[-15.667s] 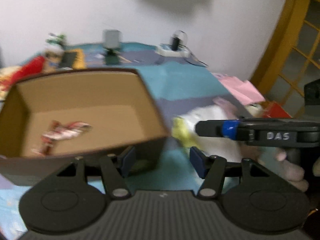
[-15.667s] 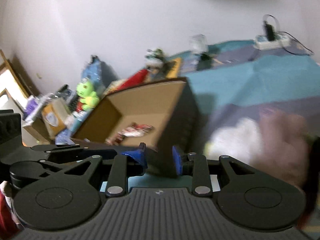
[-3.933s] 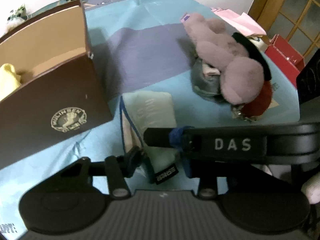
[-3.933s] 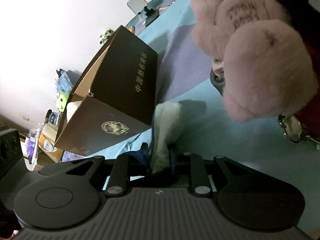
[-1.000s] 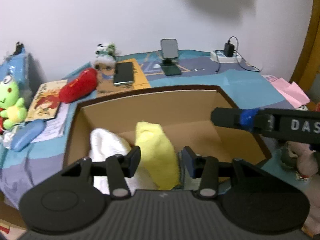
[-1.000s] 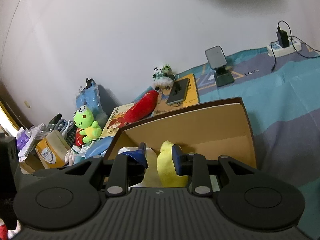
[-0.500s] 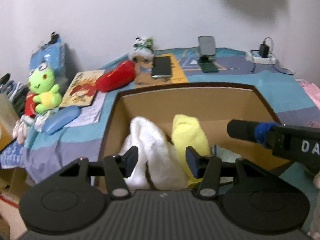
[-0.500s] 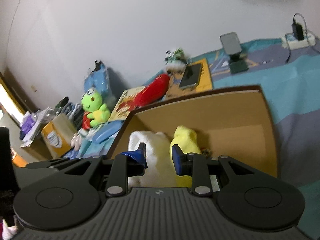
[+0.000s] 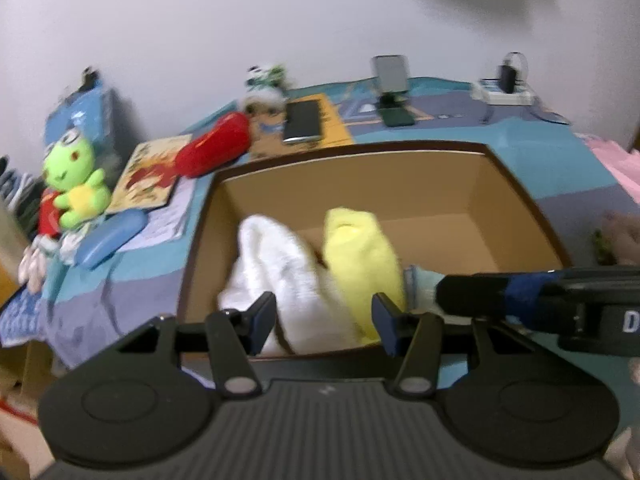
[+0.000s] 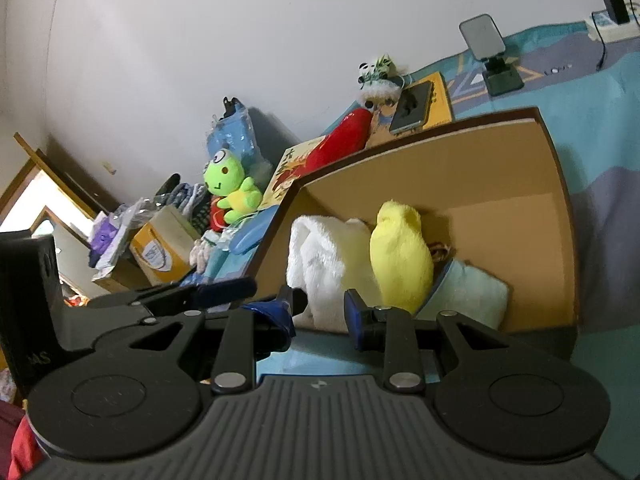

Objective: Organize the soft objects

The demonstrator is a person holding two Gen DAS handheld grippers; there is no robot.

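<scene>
We face a plain white wall (image 10: pixel 200 40) behind a bed with a blue-and-purple patterned cover (image 9: pixel 552 160); a brown wooden frame (image 10: pixel 52 168) stands at far left.

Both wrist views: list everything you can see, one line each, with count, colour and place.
cardboard box: 1, brown, on the bed cover
white towel: 1, white, in the box, left
yellow towel: 1, yellow, in the box, middle
pale blue cloth: 1, light blue, in the box, right
frog plush: 1, green, left of the box
red plush: 1, red, behind the box
phone: 1, dark, on an orange book
phone stand: 1, grey, far side
power strip: 1, white, far right
left gripper: 1, black, open, empty
right gripper: 1, black, open, empty
</scene>
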